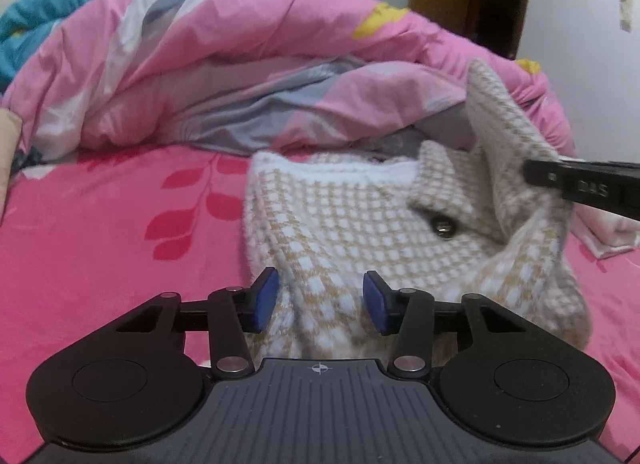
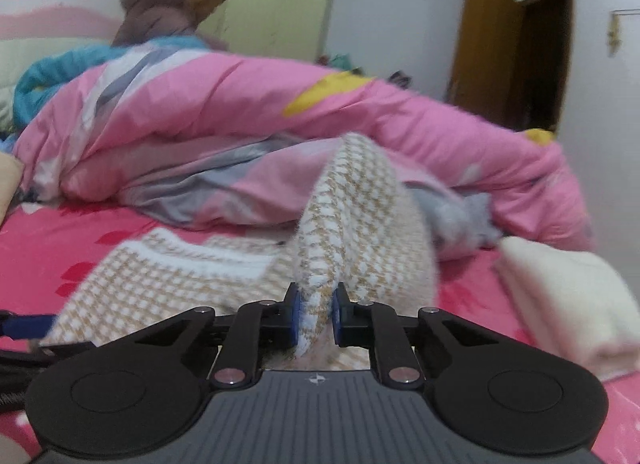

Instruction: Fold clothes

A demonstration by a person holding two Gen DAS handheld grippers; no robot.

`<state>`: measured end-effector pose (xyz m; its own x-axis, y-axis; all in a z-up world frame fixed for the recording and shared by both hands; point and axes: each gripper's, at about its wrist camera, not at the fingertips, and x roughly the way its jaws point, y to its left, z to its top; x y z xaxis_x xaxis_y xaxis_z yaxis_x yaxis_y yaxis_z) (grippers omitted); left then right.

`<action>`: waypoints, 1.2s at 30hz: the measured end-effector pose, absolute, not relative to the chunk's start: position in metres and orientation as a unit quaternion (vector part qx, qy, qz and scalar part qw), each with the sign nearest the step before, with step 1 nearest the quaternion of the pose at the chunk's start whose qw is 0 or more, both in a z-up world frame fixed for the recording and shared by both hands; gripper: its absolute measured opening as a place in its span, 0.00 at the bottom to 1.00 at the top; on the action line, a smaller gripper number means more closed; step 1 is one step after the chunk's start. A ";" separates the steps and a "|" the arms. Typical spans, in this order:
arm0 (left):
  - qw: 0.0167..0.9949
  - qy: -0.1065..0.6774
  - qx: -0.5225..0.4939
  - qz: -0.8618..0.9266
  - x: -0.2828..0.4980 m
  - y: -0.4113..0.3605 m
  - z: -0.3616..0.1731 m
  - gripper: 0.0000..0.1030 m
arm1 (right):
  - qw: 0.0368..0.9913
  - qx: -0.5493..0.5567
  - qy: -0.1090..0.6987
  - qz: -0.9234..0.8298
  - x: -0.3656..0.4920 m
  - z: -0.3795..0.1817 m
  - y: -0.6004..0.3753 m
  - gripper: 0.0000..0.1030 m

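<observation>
The right gripper [image 2: 316, 314] is seen with its jaws clamped on a raised fold of the fuzzy beige-and-white houndstooth knitted garment [image 1: 352, 220], lifted into a peak. The left gripper [image 1: 320, 300] is held low with jaws apart, a ridge of the same knit lying between the blue pads [image 1: 266, 298]. The garment is spread on the pink leaf-printed bedsheet [image 1: 100, 232], before a bunched pink, grey and white quilt [image 1: 224, 64]. A folded cream towel [image 2: 560, 296] is noted at right.

– From my left camera, where's the garment [image 1: 352, 220]?
– On the bed [image 1: 100, 248], before the heaped quilt [image 1: 224, 64]. A folded towel [image 2: 568, 296] lies to its right.
</observation>
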<state>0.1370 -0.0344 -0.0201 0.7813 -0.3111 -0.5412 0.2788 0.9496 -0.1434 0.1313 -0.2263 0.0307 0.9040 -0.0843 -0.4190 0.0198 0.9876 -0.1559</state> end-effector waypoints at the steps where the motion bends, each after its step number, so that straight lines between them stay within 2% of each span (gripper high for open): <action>1: 0.945 0.286 -0.026 -0.160 0.132 -0.036 -0.017 0.45 | 0.973 -0.067 0.217 -0.033 0.123 0.031 -0.235 0.14; 12: 0.932 0.280 0.001 -0.228 0.077 -0.076 -0.015 0.43 | 0.969 0.044 0.224 -0.093 0.051 0.002 -0.316 0.12; 23: 0.914 0.290 0.012 -0.284 0.047 -0.087 -0.025 0.47 | 0.945 0.122 0.272 -0.132 0.029 -0.045 -0.365 0.13; 26: 0.916 0.281 0.009 -0.286 0.042 -0.079 -0.026 0.50 | 0.942 0.148 0.275 -0.125 0.016 -0.044 -0.372 0.24; 28: 0.921 0.268 0.004 -0.284 0.040 -0.071 -0.025 0.53 | 0.942 0.149 0.273 -0.128 0.005 -0.041 -0.374 0.40; 36: 0.945 0.255 0.025 -0.205 0.055 -0.042 -0.030 0.55 | 0.962 0.123 0.221 -0.102 -0.036 -0.006 -0.362 0.45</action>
